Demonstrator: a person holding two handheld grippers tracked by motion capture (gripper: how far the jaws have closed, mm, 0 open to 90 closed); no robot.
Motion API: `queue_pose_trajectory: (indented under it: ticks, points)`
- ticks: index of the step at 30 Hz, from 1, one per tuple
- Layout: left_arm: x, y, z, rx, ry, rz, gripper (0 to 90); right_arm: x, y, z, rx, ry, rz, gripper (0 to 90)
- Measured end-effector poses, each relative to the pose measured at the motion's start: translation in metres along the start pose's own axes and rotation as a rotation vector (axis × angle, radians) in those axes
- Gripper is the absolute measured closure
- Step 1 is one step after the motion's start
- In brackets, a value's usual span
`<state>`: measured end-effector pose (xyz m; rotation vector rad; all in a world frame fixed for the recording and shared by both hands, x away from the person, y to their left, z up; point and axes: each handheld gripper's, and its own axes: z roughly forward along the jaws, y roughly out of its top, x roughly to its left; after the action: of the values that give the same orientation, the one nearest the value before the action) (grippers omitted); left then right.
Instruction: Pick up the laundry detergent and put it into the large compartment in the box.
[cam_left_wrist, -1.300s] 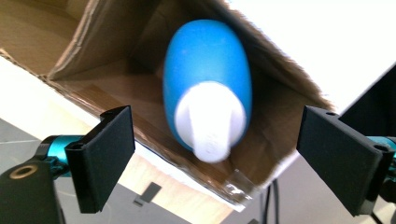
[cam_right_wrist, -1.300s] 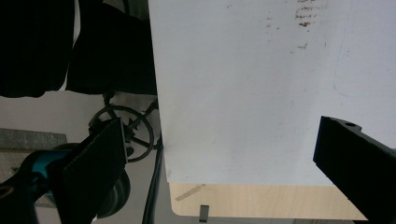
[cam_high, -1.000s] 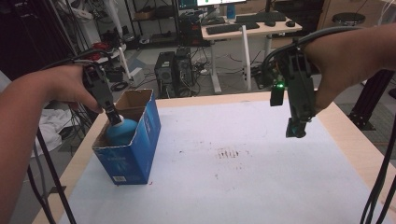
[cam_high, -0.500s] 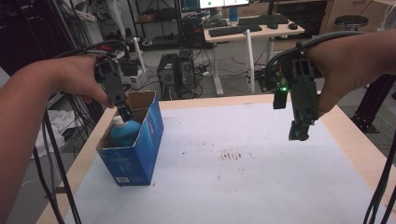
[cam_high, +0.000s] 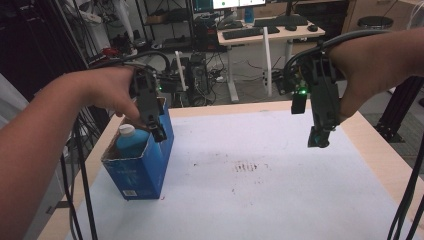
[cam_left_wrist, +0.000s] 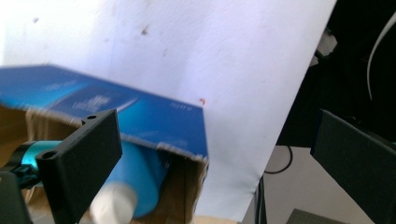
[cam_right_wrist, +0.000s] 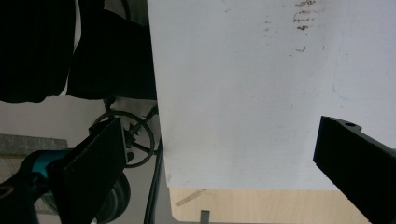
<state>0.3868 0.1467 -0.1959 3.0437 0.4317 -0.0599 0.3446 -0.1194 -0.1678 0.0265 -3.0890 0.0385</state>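
Box (cam_high: 142, 162) of blue card stood open-topped near the bench's (cam_high: 260, 200) left edge, a blue bottle (cam_high: 131, 141) with white cap upright inside. Bottle judged light, smooth plastic, likely slippery; best gripped at the neck below the cap. Left gripper (cam_high: 159, 134) hung over the box rim, jaws just opened, nothing between them. Farther right, right gripper (cam_high: 318, 140) hovered, jaws wide, empty.

box (cam_high: 145, 165): glossy blue printed card, raw brown inside
bottle (cam_high: 131, 142): smooth blue plastic, white cap
desk (cam_high: 260, 175): matt white sheet, wood edge
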Motion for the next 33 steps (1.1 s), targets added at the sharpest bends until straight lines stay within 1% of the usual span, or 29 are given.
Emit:
queue_pose_trajectory:
  ticks: [2,3,5,9,10,11,12,13,15,16,17,19,24,25,26,27,33]
  points:
    - [-0.003,0.005,0.004,-0.005,-0.014,0.017,2.0,-0.001,0.0,0.0,-0.002,-0.002,-0.002,1.8]
    - [-0.003,0.005,0.004,-0.005,-0.014,0.017,2.0,-0.001,0.0,0.0,-0.002,-0.002,-0.002,1.8]
    - [-0.006,0.011,0.01,-0.007,-0.028,0.036,2.0,-0.002,0.0,0.0,0.006,-0.002,0.001,1.8]
    - [-0.008,0.02,0.024,-0.003,-0.042,0.058,2.0,-0.003,0.0,0.0,0.004,-0.006,-0.006,1.8]
    - [-0.009,0.023,0.028,0.0,-0.047,0.06,2.0,-0.003,0.001,-0.001,0.003,-0.006,0.003,1.8]
    - [-0.01,0.024,0.031,0.001,-0.052,0.06,2.0,-0.003,0.001,-0.001,0.003,-0.007,0.0,1.8]
    - [-0.01,0.027,0.035,0.004,-0.06,0.064,2.0,-0.003,0.002,0.0,0.004,-0.003,-0.009,1.8]
    - [-0.009,0.031,0.041,0.014,-0.065,0.073,2.0,-0.003,0.003,0.0,0.008,-0.002,-0.009,1.8]
    - [-0.008,0.034,0.044,0.024,-0.059,0.077,2.0,-0.003,0.003,0.001,0.015,-0.003,-0.008,1.8]
    - [-0.008,0.035,0.046,0.026,-0.049,0.075,2.0,-0.004,0.002,0.001,0.011,-0.008,-0.021,1.8]
    - [-0.008,0.039,0.048,0.034,-0.032,0.086,2.0,-0.003,0.001,0.001,0.02,-0.015,-0.009,1.8]
    - [-0.008,0.041,0.05,0.026,-0.03,0.084,2.0,-0.002,-0.001,0.0,0.017,-0.02,-0.012,1.8]
    - [-0.01,0.046,0.05,0.03,-0.041,0.093,2.0,-0.003,-0.006,-0.003,0.016,-0.029,-0.005,1.8]
    - [-0.01,0.046,0.05,0.03,-0.041,0.093,2.0,-0.003,-0.006,-0.003,0.016,-0.029,-0.005,1.8]
    - [-0.01,0.046,0.05,0.03,-0.041,0.093,2.0,-0.002,-0.006,-0.004,0.014,-0.029,0.005,1.8]
    - [-0.011,0.047,0.051,0.033,-0.032,0.096,2.0,-0.002,-0.006,-0.004,0.014,-0.029,0.005,1.8]
    - [-0.015,0.045,0.051,0.035,-0.039,0.096,2.0,-0.002,-0.004,-0.004,0.014,-0.031,-0.01,1.8]
